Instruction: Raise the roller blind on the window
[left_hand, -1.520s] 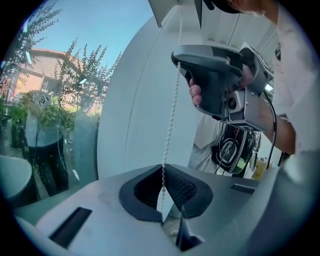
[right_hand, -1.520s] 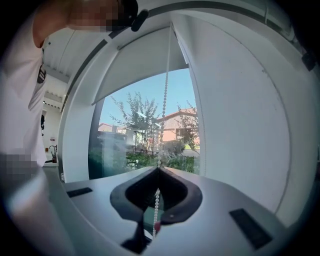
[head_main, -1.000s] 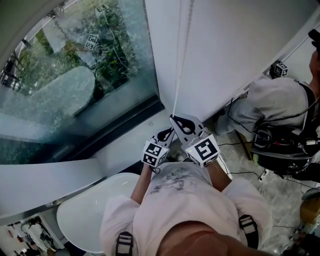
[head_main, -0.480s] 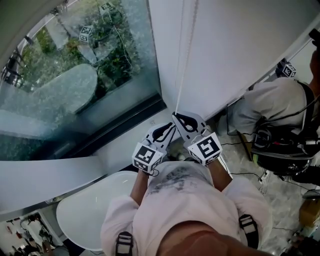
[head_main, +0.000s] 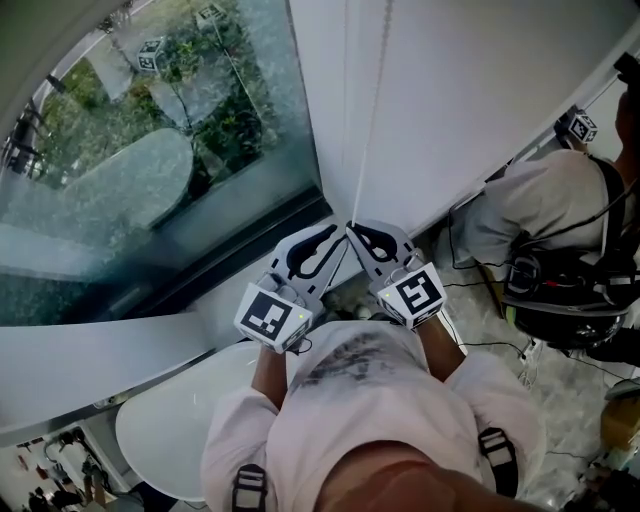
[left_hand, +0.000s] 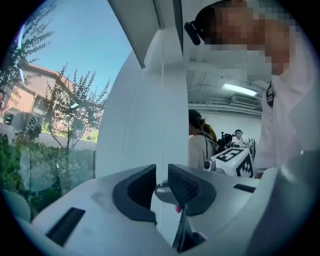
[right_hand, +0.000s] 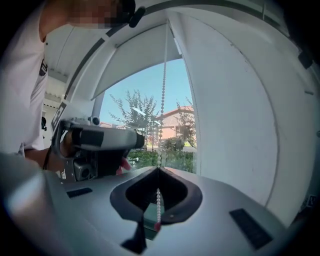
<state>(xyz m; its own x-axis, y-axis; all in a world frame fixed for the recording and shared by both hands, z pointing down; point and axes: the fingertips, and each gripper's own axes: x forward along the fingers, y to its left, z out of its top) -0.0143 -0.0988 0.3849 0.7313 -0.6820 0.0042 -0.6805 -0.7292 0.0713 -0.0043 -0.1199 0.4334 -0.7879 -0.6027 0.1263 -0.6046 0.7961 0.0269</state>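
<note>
— Where is the roller blind (right_hand: 134, 56)?
— In the right gripper view it is the white sheet near the top of the frame. Its bottom edge sits high on the window (right_hand: 150, 117). Blue sky, trees and a house show under it

— And the string that works it?
— That is the bead chain (right_hand: 163, 85). It hangs straight down from the top middle of that frame, just left of the white wall (right_hand: 235, 110)

— What has the right gripper (right_hand: 159, 169) got?
— Its jaws are pressed together on the bead chain. A few beads hang below the pinch

— And the left gripper (left_hand: 161, 176)?
— Its jaws are a tiny bit apart. The chain runs up through the thin gap, and I cannot tell if it touches the pads

— Where are the two in the head view?
— In the middle of the frame, tips side by side at the chain. Another person (head_main: 560, 210) in a light top is at the right edge
</note>
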